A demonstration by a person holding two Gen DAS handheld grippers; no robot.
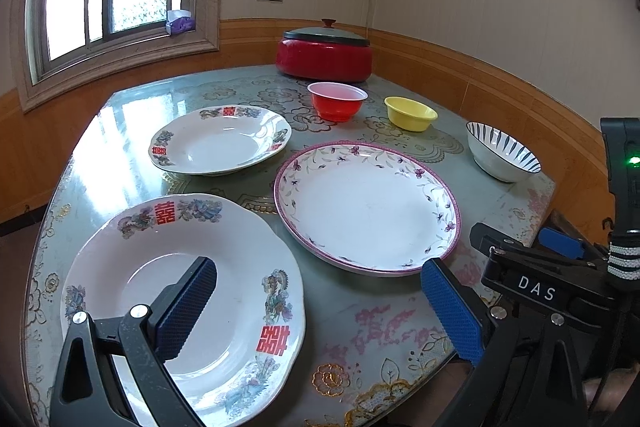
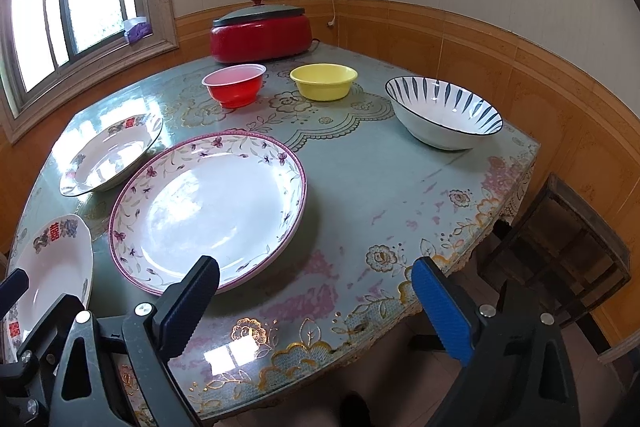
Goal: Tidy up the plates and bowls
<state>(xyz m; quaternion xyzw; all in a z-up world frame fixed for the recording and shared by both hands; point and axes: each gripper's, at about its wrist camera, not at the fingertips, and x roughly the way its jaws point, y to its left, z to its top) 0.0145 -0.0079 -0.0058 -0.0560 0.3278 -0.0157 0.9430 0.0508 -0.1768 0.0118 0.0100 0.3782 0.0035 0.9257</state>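
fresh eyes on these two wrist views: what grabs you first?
The big white plate with a purple floral rim at the middle of the table, flanked by two white plates with red characters. Behind them, a red plastic bowl, a yellow bowl and a blue-striped white bowl line up before a red lidded cooker.

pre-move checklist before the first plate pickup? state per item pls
1. Left gripper open: ok, jaws wide apart, nothing held.
2. Right gripper open: ok, nothing held.
3. Near plate free to lift: ok, nothing on it.
4. Purple-rimmed plate free as stacking base: ok, bare.
5. Bowls apart from plates: ok, red bowl, yellow bowl and striped bowl sit separately behind.
6. Left finger touching near plate: cannot tell.
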